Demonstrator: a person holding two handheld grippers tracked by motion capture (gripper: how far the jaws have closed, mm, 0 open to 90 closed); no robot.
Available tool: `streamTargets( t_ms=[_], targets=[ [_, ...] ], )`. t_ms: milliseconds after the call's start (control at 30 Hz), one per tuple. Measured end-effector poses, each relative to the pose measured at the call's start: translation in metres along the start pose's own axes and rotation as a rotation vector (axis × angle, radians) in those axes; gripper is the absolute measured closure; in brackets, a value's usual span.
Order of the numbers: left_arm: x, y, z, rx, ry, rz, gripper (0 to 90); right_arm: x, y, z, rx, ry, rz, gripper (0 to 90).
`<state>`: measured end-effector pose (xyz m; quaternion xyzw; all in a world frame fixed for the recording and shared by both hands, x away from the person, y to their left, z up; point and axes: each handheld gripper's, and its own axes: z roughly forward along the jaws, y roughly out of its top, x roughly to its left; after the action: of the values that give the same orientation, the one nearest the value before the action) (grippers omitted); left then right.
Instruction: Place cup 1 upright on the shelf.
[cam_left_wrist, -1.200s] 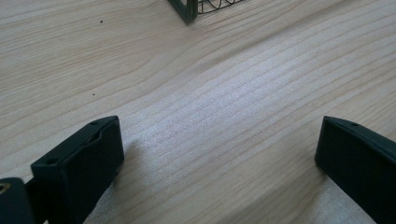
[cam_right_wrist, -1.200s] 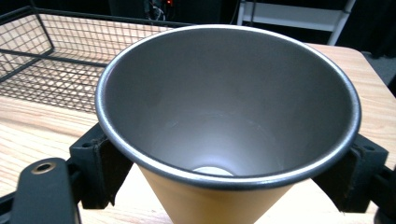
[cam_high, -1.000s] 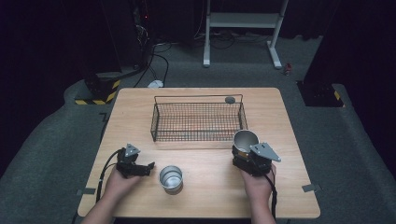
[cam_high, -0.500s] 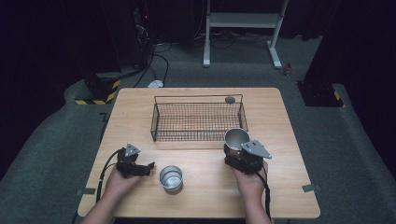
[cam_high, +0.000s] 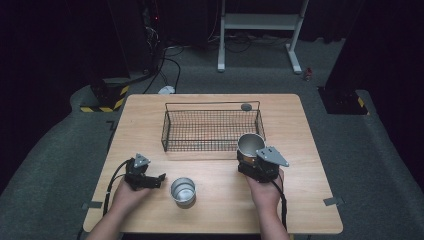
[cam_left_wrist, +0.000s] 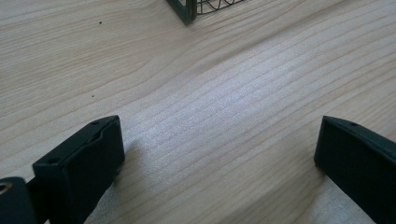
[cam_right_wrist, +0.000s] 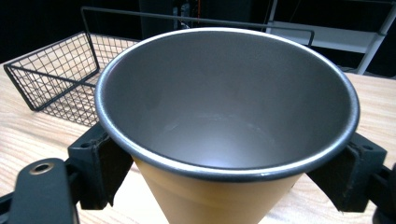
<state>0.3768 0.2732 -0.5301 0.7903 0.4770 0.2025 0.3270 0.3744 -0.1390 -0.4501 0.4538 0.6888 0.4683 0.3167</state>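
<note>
On the pale wooden worktop (cam_high: 310, 200), the right gripper (cam_high: 251, 159) clamps a metal cup (cam_right_wrist: 224, 121) upright beside the black wire basket (cam_high: 212, 127), seemingly for stacking or basketing, while the left gripper (cam_high: 159, 181), jaws apart, waits near a second steel cup (cam_high: 183, 190).

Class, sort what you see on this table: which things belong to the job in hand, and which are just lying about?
In the job:
- cup, clamped in the right claw
- wire basket, just beyond that cup
- second cup, standing upright on the table beside the open left claw

Lying about:
- small dark round object behind the basket
</note>
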Motion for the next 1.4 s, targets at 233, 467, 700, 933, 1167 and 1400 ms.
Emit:
streamTargets(
  t_ms=[233,467,700,933,1167,1400],
  targets=[
    [0.000,0.000,0.000,0.000,0.000,-0.002,2.1,0.000,0.014,0.001,-0.006,0.003,-0.010,15.2],
    [0.000,0.000,0.000,0.000,0.000,-0.003,2.1,-0.002,0.027,0.004,-0.009,0.006,-0.013,15.2],
    [0.000,0.000,0.000,0.001,0.000,-0.003,2.1,-0.002,0.038,0.005,-0.019,-0.001,-0.022,15.2],
    [0.000,-0.001,-0.001,-0.002,0.003,-0.002,2.4,0.000,0.051,0.012,-0.030,-0.002,-0.032,15.2],
    [0.000,-0.001,-0.001,-0.003,0.003,-0.001,2.5,0.000,0.061,0.020,-0.037,-0.006,-0.033,15.2],
    [0.000,-0.001,-0.001,-0.006,0.003,-0.004,2.5,-0.002,0.068,0.032,-0.029,-0.012,-0.028,15.2]
  ],
)
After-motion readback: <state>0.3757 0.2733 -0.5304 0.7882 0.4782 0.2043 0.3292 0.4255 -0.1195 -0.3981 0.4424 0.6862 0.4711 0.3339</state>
